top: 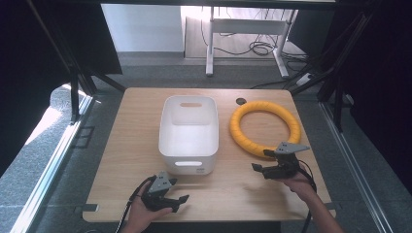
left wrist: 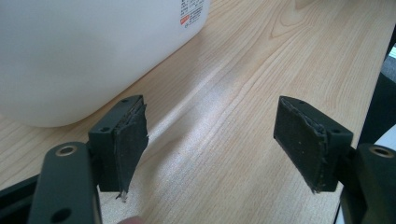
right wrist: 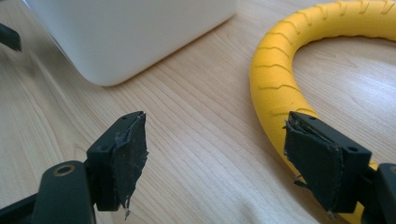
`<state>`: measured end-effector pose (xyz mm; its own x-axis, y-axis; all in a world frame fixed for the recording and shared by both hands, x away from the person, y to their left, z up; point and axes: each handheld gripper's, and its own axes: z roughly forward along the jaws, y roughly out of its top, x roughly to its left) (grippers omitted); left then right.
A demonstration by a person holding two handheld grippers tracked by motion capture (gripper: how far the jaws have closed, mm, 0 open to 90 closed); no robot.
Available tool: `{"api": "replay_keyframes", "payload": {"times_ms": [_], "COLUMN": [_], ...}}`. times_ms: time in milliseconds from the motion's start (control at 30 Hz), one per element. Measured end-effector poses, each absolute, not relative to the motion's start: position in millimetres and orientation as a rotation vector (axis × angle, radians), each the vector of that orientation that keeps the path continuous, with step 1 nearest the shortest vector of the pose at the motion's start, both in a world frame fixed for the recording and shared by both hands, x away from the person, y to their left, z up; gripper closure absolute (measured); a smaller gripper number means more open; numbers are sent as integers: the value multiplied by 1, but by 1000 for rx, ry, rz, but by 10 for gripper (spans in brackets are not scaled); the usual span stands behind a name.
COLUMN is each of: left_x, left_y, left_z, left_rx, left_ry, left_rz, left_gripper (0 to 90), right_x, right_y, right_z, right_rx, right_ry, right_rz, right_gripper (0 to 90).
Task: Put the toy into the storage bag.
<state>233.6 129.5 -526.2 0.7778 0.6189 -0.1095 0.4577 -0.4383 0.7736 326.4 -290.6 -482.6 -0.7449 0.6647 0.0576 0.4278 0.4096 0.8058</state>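
Pale wood-grain table [top: 233, 189] with soft sheen, smooth white plastic bin [top: 188, 133], matt ribbed yellow ring [top: 265, 127]

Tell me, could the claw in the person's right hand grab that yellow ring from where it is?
Probably yes. The right claw is open beside the yellow ring's near edge, with bare table around it. The white bin stands off to the side.

A white desk frame [top: 245, 36] stands at the top centre of the frame, black cables [top: 252, 47] tangled beneath it on the grey floor [top: 39, 165].
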Motion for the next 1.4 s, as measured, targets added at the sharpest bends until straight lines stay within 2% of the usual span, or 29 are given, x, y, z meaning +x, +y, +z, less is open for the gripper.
{"api": "replay_keyframes", "payload": {"times_ms": [700, 1200, 1400], "left_x": [236, 236, 236], "left_y": [128, 126, 125], "left_z": [-529, -531, -531], "left_rx": [2125, 2130, 2135], "left_ry": [796, 790, 788], "left_rz": [225, 217, 216], "left_gripper": [260, 260, 260], "right_x": [379, 417, 430], "right_y": [-277, -270, -264], "right_z": [-470, -486, -496], "right_rx": [913, 978, 983], "right_ry": [2525, 2596, 2666], "right_rz": [875, 758, 677], "right_gripper": [216, 193, 212]}}
